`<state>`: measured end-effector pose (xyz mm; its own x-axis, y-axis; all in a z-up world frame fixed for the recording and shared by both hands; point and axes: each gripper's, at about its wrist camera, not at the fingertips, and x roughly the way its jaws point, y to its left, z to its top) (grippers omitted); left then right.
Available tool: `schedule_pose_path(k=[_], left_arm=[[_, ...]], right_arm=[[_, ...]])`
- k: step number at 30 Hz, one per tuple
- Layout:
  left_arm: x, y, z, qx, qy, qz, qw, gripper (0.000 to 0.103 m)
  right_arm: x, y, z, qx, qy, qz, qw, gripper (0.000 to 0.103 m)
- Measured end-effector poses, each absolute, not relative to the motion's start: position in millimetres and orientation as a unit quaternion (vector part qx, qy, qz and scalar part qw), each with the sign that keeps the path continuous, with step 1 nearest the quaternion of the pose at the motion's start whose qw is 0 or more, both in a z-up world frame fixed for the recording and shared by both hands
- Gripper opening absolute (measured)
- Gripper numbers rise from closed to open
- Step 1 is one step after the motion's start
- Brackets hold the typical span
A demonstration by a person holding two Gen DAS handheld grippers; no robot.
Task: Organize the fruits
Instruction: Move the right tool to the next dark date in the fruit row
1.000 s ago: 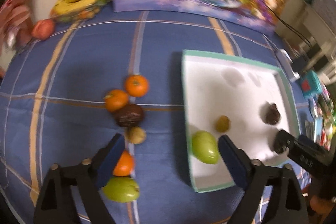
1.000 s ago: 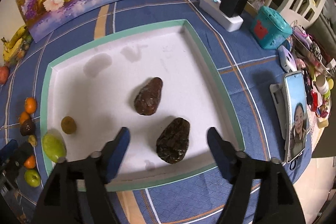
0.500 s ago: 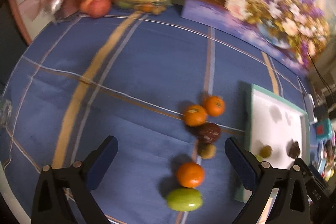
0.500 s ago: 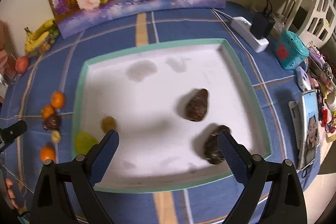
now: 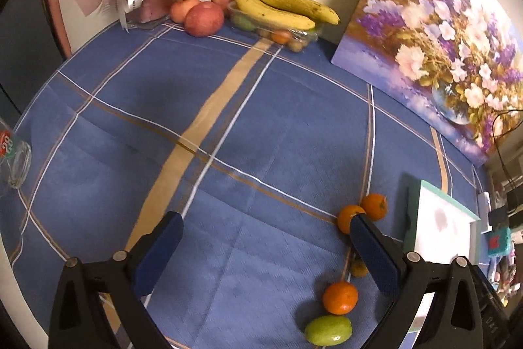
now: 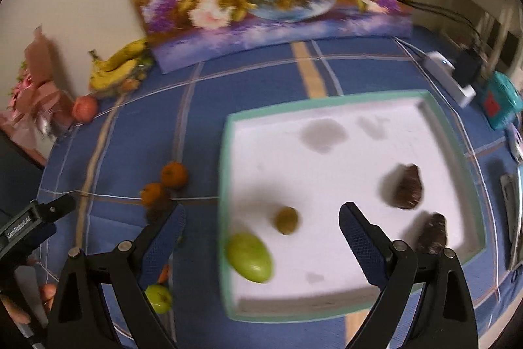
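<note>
Blue plaid tablecloth (image 5: 261, 126), white teal-rimmed tray (image 6: 327, 107), orange tangerines (image 5: 340, 297), yellow bananas (image 5: 287, 9)

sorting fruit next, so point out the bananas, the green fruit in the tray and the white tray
bananas (image 5: 281, 5), left wrist view, on the upper banana's yellow skin
green fruit (image 6: 250, 257), right wrist view, middle of its skin
white tray (image 6: 327, 98), right wrist view, on its far green rim

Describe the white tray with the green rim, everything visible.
The shallow square white tray with a mint-green rim lies flat on the blue plaid tablecloth. Its matte white floor shows a few grey smudges. Inside lie two dark brown avocados, a small olive-brown round fruit and a green oval fruit against the near-left wall. The left wrist view catches only its corner.
</note>
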<state>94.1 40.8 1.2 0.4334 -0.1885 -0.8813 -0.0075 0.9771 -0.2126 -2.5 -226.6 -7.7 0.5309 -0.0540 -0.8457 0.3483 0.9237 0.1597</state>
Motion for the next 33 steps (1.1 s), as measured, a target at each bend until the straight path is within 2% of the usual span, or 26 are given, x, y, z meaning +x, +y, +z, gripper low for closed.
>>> schedule_pose_path(k=[5, 13, 33], left_arm=[[100, 43, 6, -0.094, 0.510, -0.069, 0.852, 0.103], [113, 45, 2, -0.078, 0.522, -0.073, 0.846, 0.103], [148, 37, -56, -0.071, 0.582, -0.049, 0.808, 0.103]], right_arm=[[14, -197, -7, 0.123, 0.470, -0.085, 0.870, 0.095], [40, -161, -22, 0.070, 0.491, -0.040, 0.867, 0.095], [78, -133, -78, 0.057, 0.560, -0.002, 0.826, 0.094]])
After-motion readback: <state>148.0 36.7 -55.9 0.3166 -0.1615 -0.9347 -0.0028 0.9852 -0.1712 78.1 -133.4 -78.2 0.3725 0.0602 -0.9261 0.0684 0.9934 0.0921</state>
